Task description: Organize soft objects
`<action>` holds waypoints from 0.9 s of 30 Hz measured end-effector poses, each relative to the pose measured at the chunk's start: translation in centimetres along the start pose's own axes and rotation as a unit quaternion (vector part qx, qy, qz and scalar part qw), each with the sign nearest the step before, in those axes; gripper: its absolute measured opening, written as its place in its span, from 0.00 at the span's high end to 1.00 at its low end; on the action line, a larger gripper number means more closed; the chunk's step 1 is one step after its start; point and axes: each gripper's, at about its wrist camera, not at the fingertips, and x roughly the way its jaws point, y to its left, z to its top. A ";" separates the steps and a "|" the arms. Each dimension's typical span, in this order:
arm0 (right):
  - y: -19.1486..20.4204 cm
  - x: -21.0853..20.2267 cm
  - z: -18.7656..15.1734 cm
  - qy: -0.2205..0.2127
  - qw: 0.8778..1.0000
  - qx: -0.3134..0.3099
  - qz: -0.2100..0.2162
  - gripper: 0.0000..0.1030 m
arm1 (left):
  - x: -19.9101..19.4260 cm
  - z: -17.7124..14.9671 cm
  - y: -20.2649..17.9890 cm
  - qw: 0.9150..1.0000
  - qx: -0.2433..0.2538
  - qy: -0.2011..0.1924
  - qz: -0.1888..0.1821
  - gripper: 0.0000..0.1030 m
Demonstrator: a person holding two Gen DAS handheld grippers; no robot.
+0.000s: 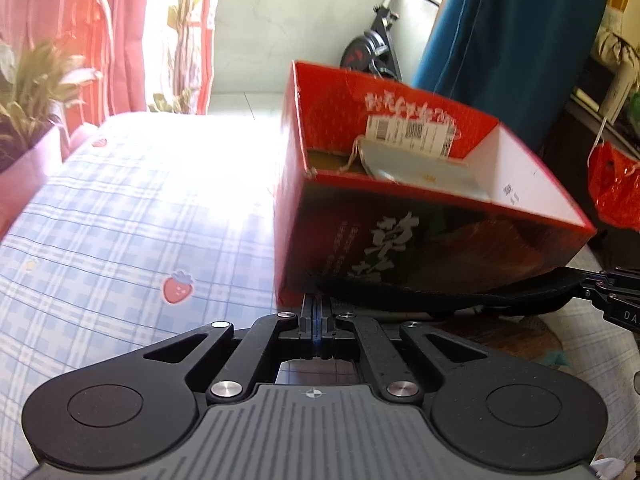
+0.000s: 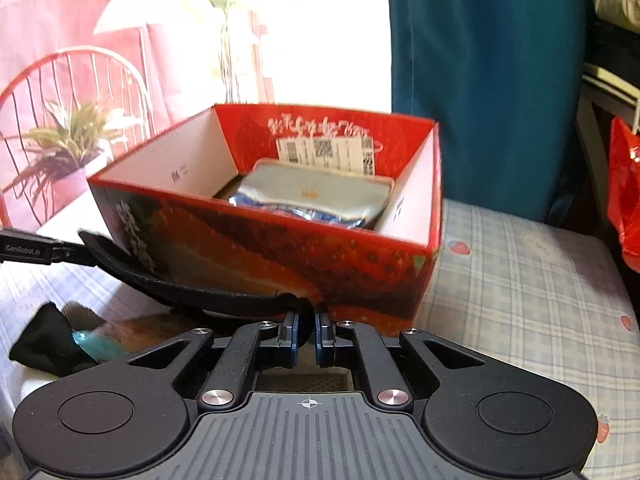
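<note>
Nearest in both wrist views stand the two grippers. The left gripper [image 1: 316, 312] has its jaws pressed together on one end of a black fabric band [image 1: 452, 292]; the right gripper [image 2: 306, 316] pinches the band's other, bunched end [image 2: 192, 292] between jaws that stand a little apart around the cloth. The band hangs slack between them, sagging just above the surface and crossing the lower front of the box. In the left view the right gripper's arm [image 1: 616, 292] enters from the right edge; in the right view the left gripper's arm [image 2: 28, 252] enters from the left edge.

Below the band, on the bed — covered in a blue plaid sheet with strawberry prints [image 1: 132, 216] — lie a black cloth [image 2: 44, 344] and a teal item [image 2: 96, 344], partly hidden by the gripper body.

Behind the band stands an open red cardboard box [image 1: 400, 240], on the sheet toward its right side. Inside lies a silver-grey pouch [image 2: 316, 196], with a white label [image 2: 324, 152] on the far inner wall.

Farther off: a potted plant [image 1: 36, 92] at the bed's left edge, a red wire chair [image 2: 76, 76], pink curtains [image 1: 124, 32], a teal curtain [image 2: 480, 80], a red bag [image 1: 616, 188].
</note>
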 end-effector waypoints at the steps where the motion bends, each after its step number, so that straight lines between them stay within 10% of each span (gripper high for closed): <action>1: -0.1 -0.4 0.1 -0.007 1.000 0.003 -0.001 0.94 | -0.5 0.0 0.1 1.000 -0.001 -0.006 0.002 0.99; 14: -1.0 -0.7 -0.1 0.022 1.000 0.016 -0.002 0.92 | 0.2 -0.1 -0.4 0.999 0.007 0.027 -0.018 0.97; 27: -3.9 -2.1 -1.6 0.053 0.991 0.119 0.015 0.66 | 2.8 0.0 0.9 0.997 -0.021 0.071 -0.027 0.87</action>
